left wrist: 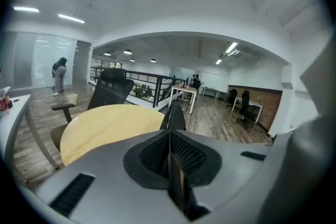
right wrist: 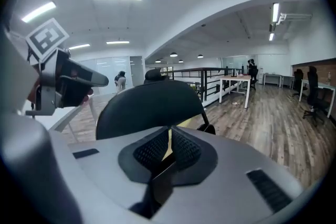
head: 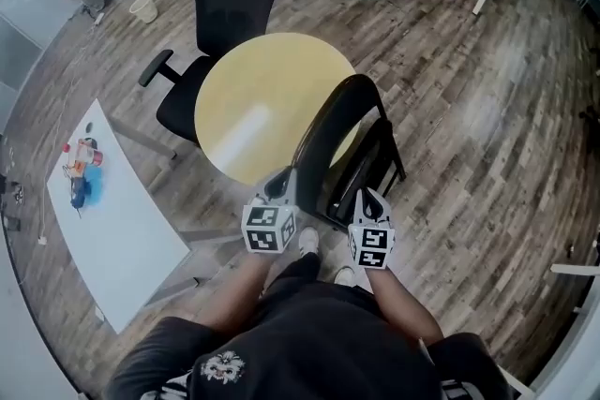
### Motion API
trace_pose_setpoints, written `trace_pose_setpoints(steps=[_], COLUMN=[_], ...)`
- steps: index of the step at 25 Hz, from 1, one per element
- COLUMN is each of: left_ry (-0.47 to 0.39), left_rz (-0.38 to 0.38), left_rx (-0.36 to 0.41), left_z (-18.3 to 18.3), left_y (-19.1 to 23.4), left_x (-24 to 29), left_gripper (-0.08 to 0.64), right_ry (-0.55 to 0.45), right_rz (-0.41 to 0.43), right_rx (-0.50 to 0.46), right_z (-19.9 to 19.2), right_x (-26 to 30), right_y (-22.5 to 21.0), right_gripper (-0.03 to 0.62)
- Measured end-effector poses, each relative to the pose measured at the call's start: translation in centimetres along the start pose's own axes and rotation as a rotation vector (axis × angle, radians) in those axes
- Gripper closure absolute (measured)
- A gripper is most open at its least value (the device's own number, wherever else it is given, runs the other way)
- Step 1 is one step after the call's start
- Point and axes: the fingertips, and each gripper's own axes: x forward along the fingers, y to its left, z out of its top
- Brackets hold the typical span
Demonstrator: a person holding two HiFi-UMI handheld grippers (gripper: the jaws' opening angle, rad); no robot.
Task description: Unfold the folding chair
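Still folded, the folding chair (head: 339,140) stands against the round table's (head: 253,89) near edge. The left gripper (head: 279,186) and right gripper (head: 369,200), both pinched closed and empty, hover just beside it. Nudged ungripped, it could slide and topple.

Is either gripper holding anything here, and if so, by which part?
Nothing is held. The left gripper and the right gripper both have their jaws together and empty. The folding chair stands ahead of them, ungripped.
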Motion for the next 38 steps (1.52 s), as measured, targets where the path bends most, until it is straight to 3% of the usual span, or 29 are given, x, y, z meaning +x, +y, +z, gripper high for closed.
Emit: trace_pose_setpoints(steps=[2,3,5,6,17,24,28,35,38], left_ry=[0.036,0.054,0.099,0.126,0.460,0.594,0.593,0.602,0.608], left_rz=[-0.054,-0.080,-0.119,-0.136,-0.318,-0.426,-0.446,-0.435,-0.446], left_rx=[-0.028,-0.024,0.016,0.033,0.087,-0.036,0.002,0.072,0.067], left_z=[0.8,1.1,1.4,1.3,-1.8,-2.5,-2.2,-2.1,-2.5], left_y=[0.6,0.7,0.9,1.0,1.1,-0.6,-1.1,-1.2,-1.3], left_x=[2.0,3.0,4.9,5.9,13.4,15.6,15.6,15.5,15.3], left_gripper=[0.534,0.482,0.378,0.346,0.314,0.324,0.462,0.480,0.482], right_ry=[0.062,0.093,0.155,0.182,0.475,0.663,0.745,0.708,0.711], right_rz=[-0.008,-0.008,-0.008,-0.012,-0.165,-0.192,-0.226,-0.215,-0.182], right_rx=[0.025,0.039,0.066,0.077,0.195,0.197,0.244,0.334,0.415], right_z=[-1.1,-1.7,-3.0,-3.5,-10.1,-13.6,-14.6,-14.8,-15.5], right_x=[2.4,3.6,5.8,6.9,16.2,19.9,20.5,20.1,19.7], right_y=[-0.3,-0.3,-0.4,-0.4,-1.3,-1.6,-1.9,-2.1,-1.1], right_gripper=[0.574,0.562,0.442,0.415,0.278,0.272,0.273,0.383,0.396])
